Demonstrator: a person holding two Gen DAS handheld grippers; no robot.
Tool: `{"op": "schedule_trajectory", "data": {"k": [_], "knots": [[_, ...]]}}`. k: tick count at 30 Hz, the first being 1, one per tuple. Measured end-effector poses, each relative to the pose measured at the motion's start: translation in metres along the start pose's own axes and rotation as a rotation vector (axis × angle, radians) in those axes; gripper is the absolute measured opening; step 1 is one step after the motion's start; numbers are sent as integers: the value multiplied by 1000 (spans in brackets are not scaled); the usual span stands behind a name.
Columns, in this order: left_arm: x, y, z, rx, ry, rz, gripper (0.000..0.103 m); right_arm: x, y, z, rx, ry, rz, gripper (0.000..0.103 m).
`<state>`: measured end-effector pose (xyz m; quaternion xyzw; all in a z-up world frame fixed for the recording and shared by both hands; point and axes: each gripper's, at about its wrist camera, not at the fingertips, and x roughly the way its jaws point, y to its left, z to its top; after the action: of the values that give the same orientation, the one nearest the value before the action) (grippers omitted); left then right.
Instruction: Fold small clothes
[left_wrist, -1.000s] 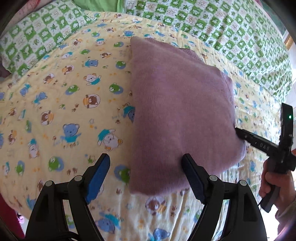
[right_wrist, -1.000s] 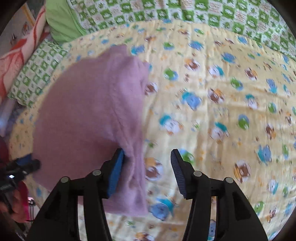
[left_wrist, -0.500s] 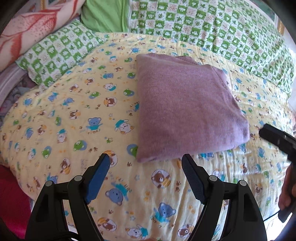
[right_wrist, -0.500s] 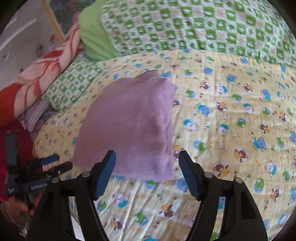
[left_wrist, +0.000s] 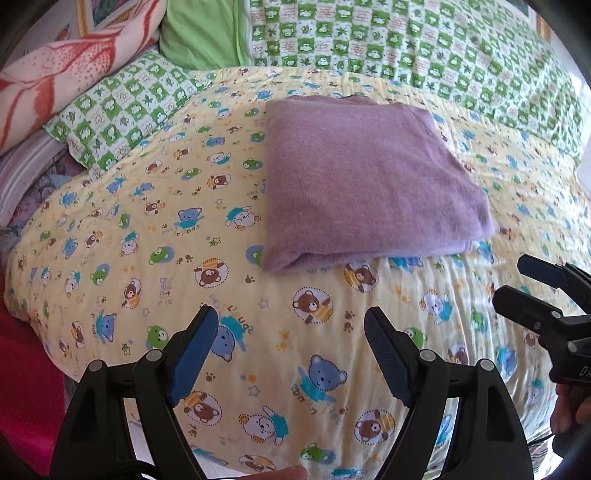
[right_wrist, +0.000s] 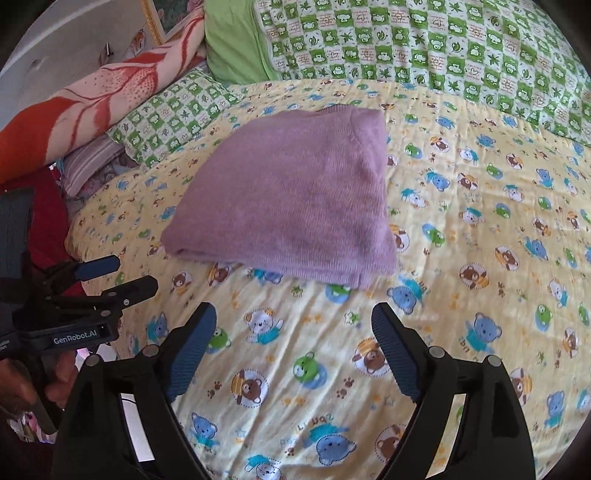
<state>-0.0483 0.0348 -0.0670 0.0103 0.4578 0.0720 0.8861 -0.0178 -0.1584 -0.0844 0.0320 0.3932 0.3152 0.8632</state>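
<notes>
Bed (left_wrist: 110, 229) covered by a yellow bear-print sheet; green checked pillows (left_wrist: 424, 48) along its far edge, a red-and-white blanket (left_wrist: 55, 74) at the far left corner. Purple folded garment (left_wrist: 362, 177) lies flat on the sheet toward the far middle, apparently a knit sweater, though the folds hide its cut. Left gripper (left_wrist: 291, 350) hovers over the near edge, jaws spread, empty, apart from the garment. Right gripper (right_wrist: 293, 350) likewise: jaws wide, nothing held, near edge, clear of the cloth.
</notes>
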Motion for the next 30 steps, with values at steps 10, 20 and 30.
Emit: {"op": "schedule_trajectory", "data": {"k": [10, 20, 30], "knots": [[-13, -3, 3, 14, -65, 74, 85, -12, 5, -6, -27, -60, -58, 91], [-14, 2, 10, -2, -86, 98, 90, -9, 8, -1, -42, -65, -61, 95], [-9, 1, 9, -4, -74, 104, 92, 3, 18, 6, -65, -51, -57, 95]]}}
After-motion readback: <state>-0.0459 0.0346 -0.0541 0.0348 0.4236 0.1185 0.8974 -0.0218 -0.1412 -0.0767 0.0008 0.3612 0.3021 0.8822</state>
